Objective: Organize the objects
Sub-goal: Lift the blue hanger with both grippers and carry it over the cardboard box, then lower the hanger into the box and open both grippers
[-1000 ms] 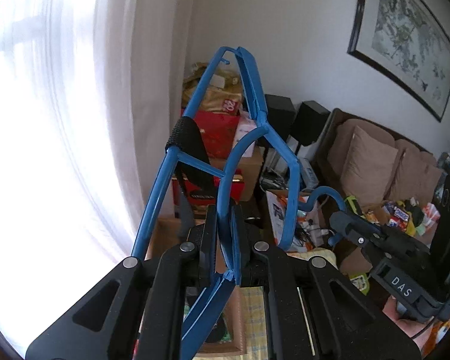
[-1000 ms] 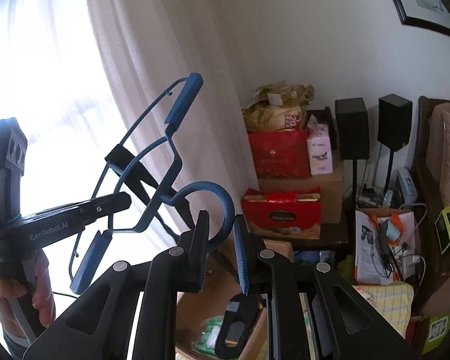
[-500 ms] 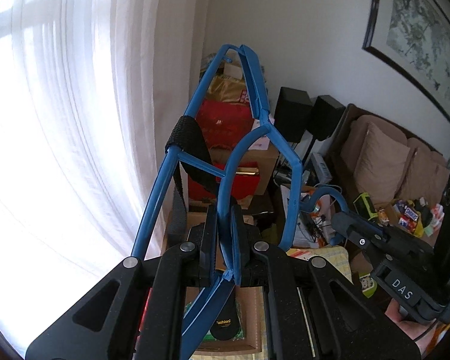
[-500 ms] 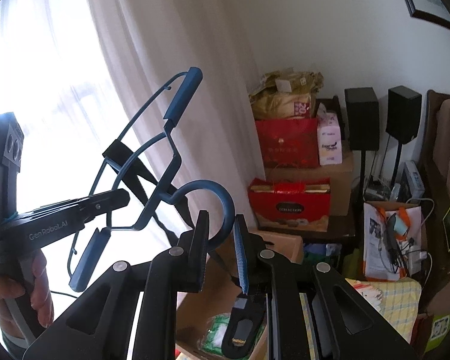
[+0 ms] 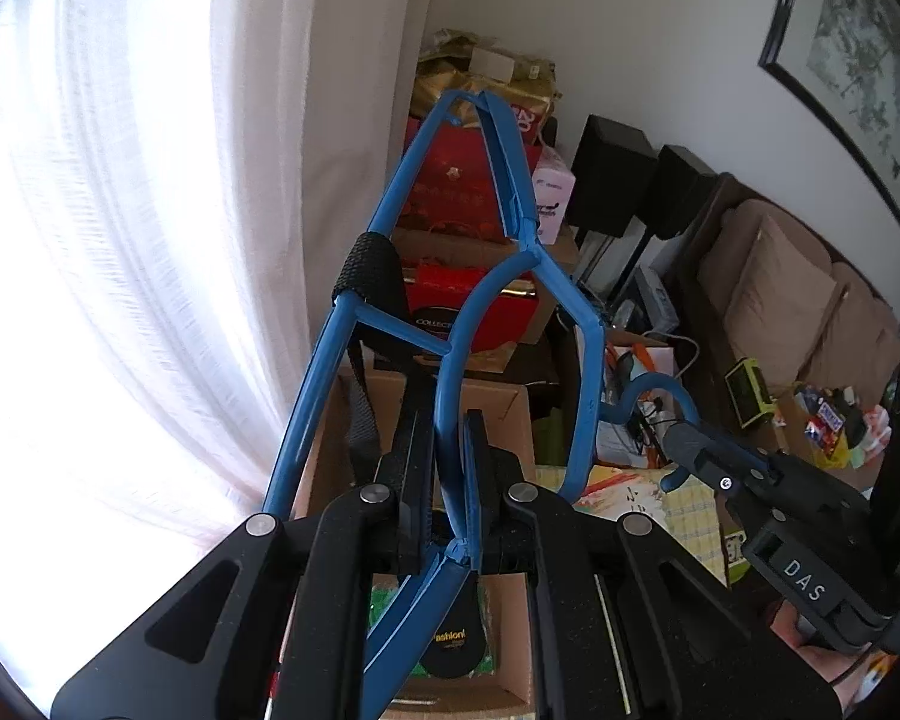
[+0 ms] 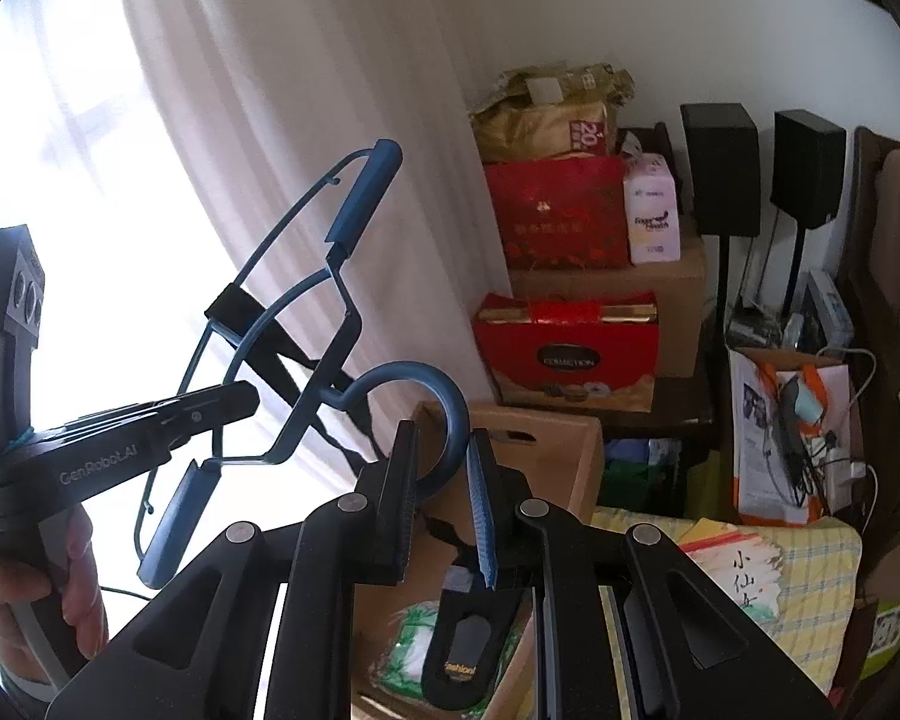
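Note:
A blue clothes hanger (image 5: 468, 324) is held in the air by both grippers. My left gripper (image 5: 447, 438) is shut on one of the hanger's curved bars. My right gripper (image 6: 444, 450) is shut on the hanger's hook (image 6: 432, 378); in the left wrist view it shows at the right (image 5: 708, 459). The left gripper also shows at the left of the right wrist view (image 6: 234, 405), clamped on the hanger's frame (image 6: 306, 312). A black strap (image 5: 372, 267) hangs from the hanger.
Below stands an open cardboard box (image 6: 546, 438) with a black "fashion" item (image 6: 459, 654) and a green packet (image 6: 414, 654). Red gift boxes (image 6: 564, 336), speakers (image 6: 720, 168), a white curtain (image 5: 120, 240), a brown sofa (image 5: 798, 288) and a yellow checked cloth (image 6: 810, 570) surround it.
Both grippers with the hanger have tilted downwards and moved closer to the boxes; the open cardboard box and its contents show more. Both grips are unchanged.

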A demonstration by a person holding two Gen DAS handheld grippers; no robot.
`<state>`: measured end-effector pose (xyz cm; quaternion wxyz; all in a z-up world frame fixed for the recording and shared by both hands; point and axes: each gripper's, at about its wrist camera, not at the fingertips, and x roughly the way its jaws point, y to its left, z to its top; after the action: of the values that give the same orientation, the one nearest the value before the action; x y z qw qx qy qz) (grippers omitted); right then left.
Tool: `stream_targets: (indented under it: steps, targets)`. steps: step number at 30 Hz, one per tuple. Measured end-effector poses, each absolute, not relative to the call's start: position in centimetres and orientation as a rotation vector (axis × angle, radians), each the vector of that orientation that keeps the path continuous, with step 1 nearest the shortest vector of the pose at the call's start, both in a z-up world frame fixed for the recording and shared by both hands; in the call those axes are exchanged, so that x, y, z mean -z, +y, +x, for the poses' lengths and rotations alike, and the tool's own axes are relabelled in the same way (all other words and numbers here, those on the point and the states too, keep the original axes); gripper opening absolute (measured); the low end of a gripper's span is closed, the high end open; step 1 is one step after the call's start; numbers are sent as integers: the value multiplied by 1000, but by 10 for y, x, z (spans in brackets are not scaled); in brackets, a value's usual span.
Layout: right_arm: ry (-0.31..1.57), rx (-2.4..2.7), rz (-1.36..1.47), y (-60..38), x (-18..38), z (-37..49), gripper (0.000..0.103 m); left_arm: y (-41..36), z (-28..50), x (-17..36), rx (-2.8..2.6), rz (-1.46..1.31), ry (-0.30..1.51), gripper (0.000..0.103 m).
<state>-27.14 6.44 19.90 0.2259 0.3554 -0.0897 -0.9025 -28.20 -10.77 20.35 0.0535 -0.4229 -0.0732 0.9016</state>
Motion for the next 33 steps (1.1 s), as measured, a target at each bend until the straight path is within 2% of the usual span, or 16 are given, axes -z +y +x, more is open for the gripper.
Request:
stream_targets:
  steps: [7, 20, 33]
  targets:
    - [-224, 2495, 1023, 65, -172, -294, 16, -102, -305, -169, -2720, -1333, -202, 8]
    - [-207, 2425, 1261, 58, -63, -324, 16, -105, -331, -50, -2568, -1574, -229, 9]
    - [-41, 2345, 1402, 32, 5, -309, 16, -119, -319, 40, -2445, -1770, -227, 9]
